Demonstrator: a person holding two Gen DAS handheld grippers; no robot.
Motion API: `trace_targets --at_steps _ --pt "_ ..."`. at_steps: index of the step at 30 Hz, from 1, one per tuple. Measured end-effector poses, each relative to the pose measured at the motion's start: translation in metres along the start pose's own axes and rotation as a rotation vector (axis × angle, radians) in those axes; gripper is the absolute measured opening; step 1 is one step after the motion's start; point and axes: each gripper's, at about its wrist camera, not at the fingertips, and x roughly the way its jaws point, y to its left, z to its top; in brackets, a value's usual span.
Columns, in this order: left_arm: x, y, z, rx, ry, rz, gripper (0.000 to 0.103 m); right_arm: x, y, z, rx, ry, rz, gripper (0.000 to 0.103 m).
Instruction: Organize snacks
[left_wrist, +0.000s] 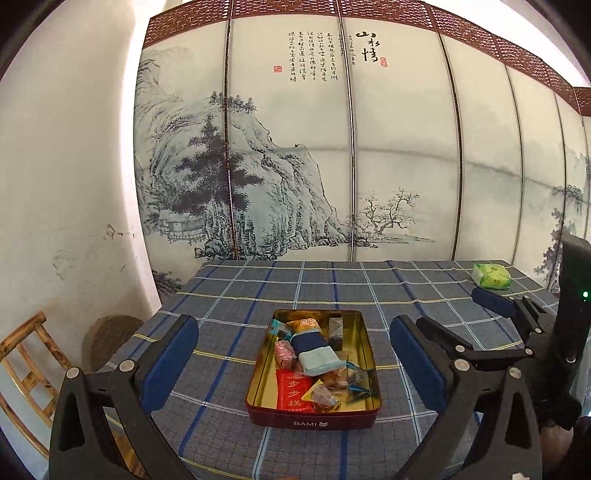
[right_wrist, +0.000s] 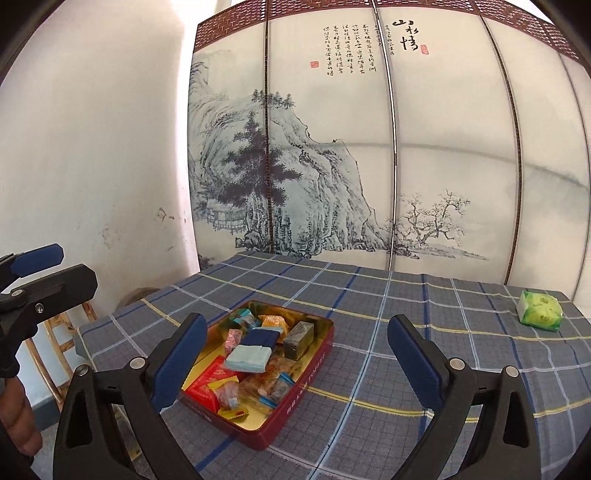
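2 claws (left_wrist: 295, 365) (right_wrist: 297, 363) gape empty over the tin (left_wrist: 314, 415); green packet (right_wrist: 540, 310) near table edge (right_wrist: 576, 295).

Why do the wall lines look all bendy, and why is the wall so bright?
In both wrist views the fisheye lens bows the screen's straight lines outward and leaves dark corners. In the left wrist view light washes out a strip of the white wall. The tin stays sharp in the right wrist view.
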Motion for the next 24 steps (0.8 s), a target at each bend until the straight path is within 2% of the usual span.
trace_targets --at_steps 5,12,19,24 --pt "-0.007 -0.001 0.0 -0.032 -0.014 -0.014 0.103 -0.007 -0.001 -0.001 0.006 -0.007 -0.008 0.099" --pt "-0.01 -0.01 -0.012 -0.016 -0.008 0.047 0.103 -0.021 0.004 -0.004 0.005 -0.035 -0.039 0.101" --pt "-0.01 -0.01 -0.028 -0.039 0.016 0.015 0.103 -0.022 0.008 -0.011 0.008 -0.026 -0.058 0.103" --pt "-0.004 -0.008 -0.037 -0.048 0.039 0.032 0.103 -0.019 0.013 -0.015 0.003 -0.009 -0.06 0.103"
